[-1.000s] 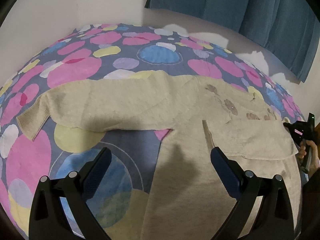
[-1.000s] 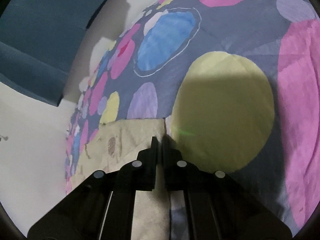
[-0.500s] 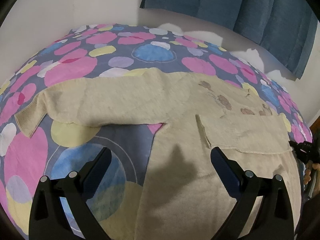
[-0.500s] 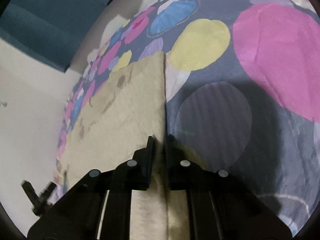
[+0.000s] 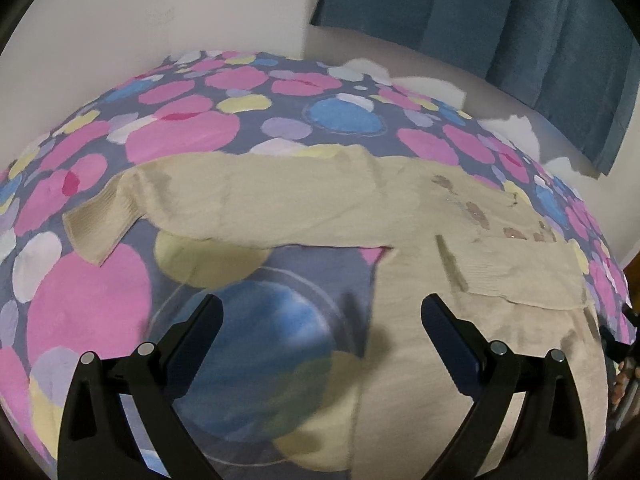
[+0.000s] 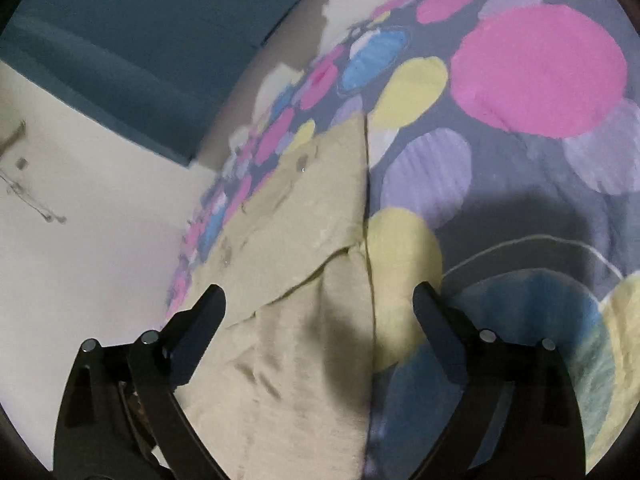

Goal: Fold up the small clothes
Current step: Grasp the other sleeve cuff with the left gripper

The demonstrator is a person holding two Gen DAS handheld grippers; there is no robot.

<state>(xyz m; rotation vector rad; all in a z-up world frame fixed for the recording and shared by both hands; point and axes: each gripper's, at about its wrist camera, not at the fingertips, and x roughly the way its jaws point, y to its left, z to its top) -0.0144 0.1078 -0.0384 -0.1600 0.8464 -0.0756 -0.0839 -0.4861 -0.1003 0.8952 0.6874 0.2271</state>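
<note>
A small beige sweater (image 5: 432, 344) lies flat on a bedspread with coloured dots (image 5: 88, 304). Its left sleeve (image 5: 240, 208) stretches out sideways, ending in a ribbed cuff (image 5: 96, 224). The right sleeve (image 5: 516, 272) is folded across the chest. My left gripper (image 5: 320, 320) hovers open above the sweater's left edge, holding nothing. In the right wrist view the sweater (image 6: 296, 320) lies with its folded sleeve (image 6: 304, 216) on top. My right gripper (image 6: 318, 308) is above it with its jaws opening wide; cloth lies under the gap but the pads do not press it.
A white wall (image 5: 160, 8) and blue curtains (image 5: 500, 28) stand behind the bed. The bed's far edge (image 5: 440, 92) runs along the wall. A hand with the other gripper shows at the right rim (image 5: 624, 360) in the left wrist view.
My right gripper was shut on the sleeve's edge; its jaws have now spread wide and let the cloth go, and it has drawn back. The left gripper has shifted sideways, still open.
</note>
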